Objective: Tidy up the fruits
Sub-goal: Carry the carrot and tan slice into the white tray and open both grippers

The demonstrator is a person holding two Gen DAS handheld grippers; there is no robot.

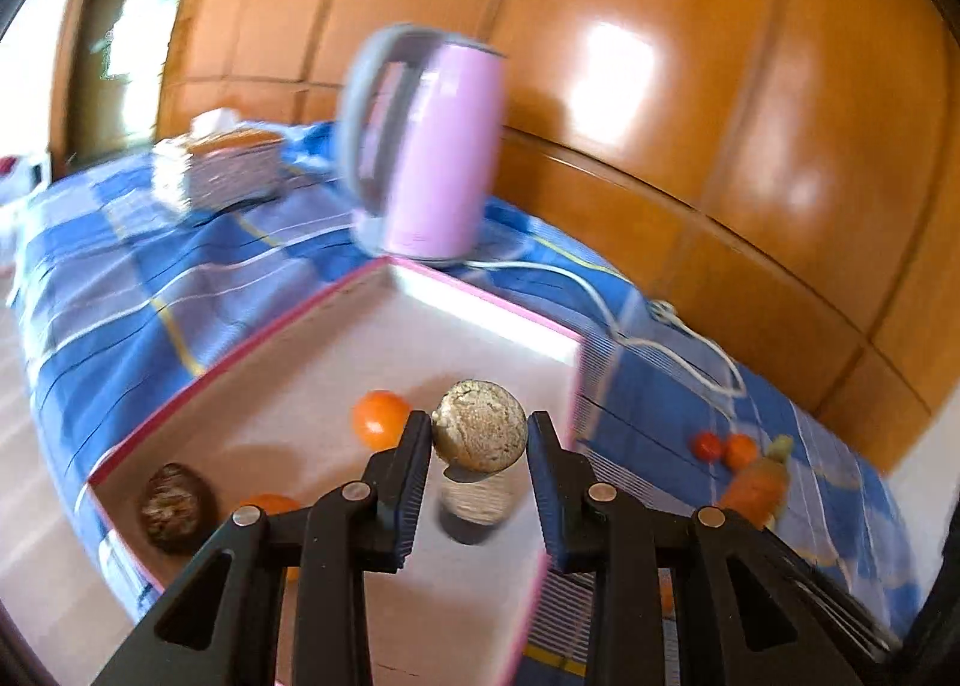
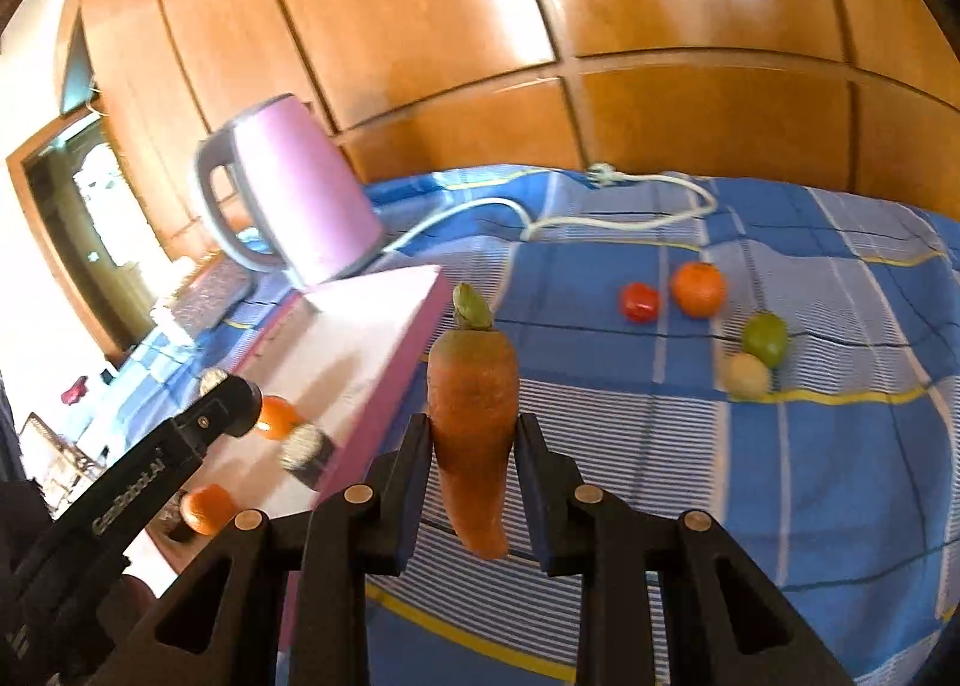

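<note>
A: Holding a round, rough tan fruit [image 1: 480, 425] in our left gripper [image 1: 480, 434], jaws narrow, pads pressed on both sides, above the white box [image 1: 336, 386] w/ pink rim.

B: Right gripper [image 2: 474, 440] is clamped narrow on a carrot [image 2: 473, 416], stub end up, over the blue checked cloth [image 2: 780, 476] just beside the box wall.

A: Left view shows the box inside: an orange [image 1: 379, 417] near the far part, a dark wrinkly lump [image 1: 175, 506] at the near left corner, another orange bit [image 1: 270, 503] half hidden behind our fingers.

B: Right view only gives that at an angle, but it shows loose stuff on the cloth: red fruit [image 2: 639, 302], an orange one [image 2: 697, 288], green one [image 2: 765, 338] touching a pale yellow one [image 2: 747, 376]. Left view can't see those last two.

A: Room: box floor mostly bare in the middle. Pink kettle [image 1: 420, 146] stands right at the far corner, cord [image 1: 600, 296] trailing along the cloth by the wood wall [image 1: 660, 86].

B: Cloth near us is open. Kettle smooth, glossy; wall shiny panels. Pics blurry.
</note>
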